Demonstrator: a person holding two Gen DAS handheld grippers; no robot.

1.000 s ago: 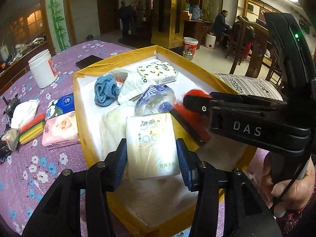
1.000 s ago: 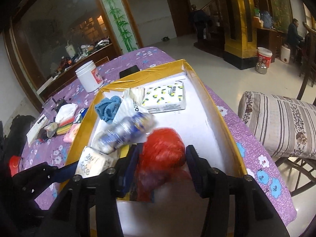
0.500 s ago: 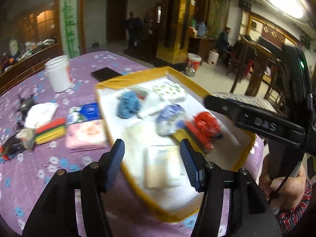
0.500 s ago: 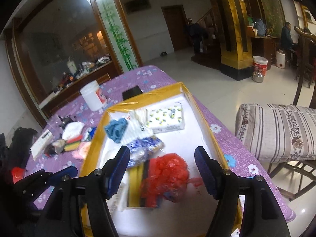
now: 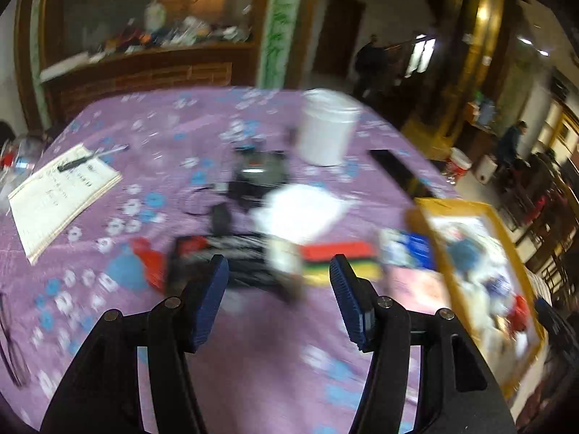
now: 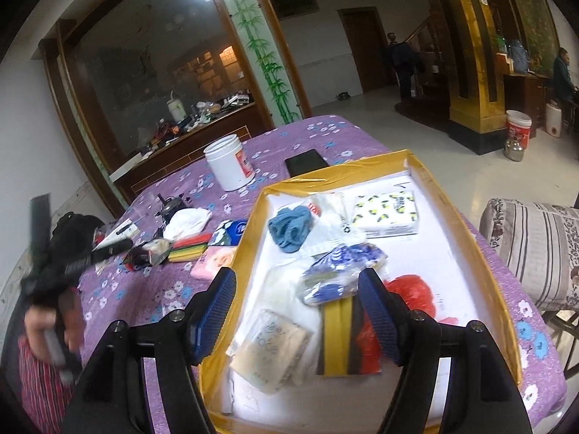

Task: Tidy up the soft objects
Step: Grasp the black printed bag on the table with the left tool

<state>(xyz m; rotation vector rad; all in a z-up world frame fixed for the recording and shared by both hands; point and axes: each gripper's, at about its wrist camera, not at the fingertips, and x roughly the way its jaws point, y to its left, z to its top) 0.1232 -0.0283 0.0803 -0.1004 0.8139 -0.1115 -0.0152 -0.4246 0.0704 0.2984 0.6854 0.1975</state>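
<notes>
Both sets of jaws are apart and holding nothing. The right gripper [image 6: 296, 311] is opening a bit more as it hangs over the yellow-edged box [image 6: 481, 253], and its pads aren't touching anything in there.

Inside the box: a blue cloth [image 6: 289, 228] near the far left, a lemon-print tissue pack [image 6: 387, 213] at the far right, a blue-and-white crinkly bag [image 6: 343, 271] in the middle, a red plastic bag [image 6: 412, 289] by the right finger, and a small tissue pack [image 6: 271, 350] near the front.

The left gripper [image 5: 277, 300] is out over the purple flowered tablecloth [image 5: 267, 372], jaws fairly wide, and that view is badly blurred. Beyond its fingers sits a stack of red, yellow and green sponges [image 5: 340, 262], with a white cloth [image 5: 300, 213] behind them and a pink tissue pack [image 5: 419, 285] just beside the box. There's a white tub [image 5: 325, 133] further back, and a notebook [image 5: 61, 195] off to the left.
</notes>
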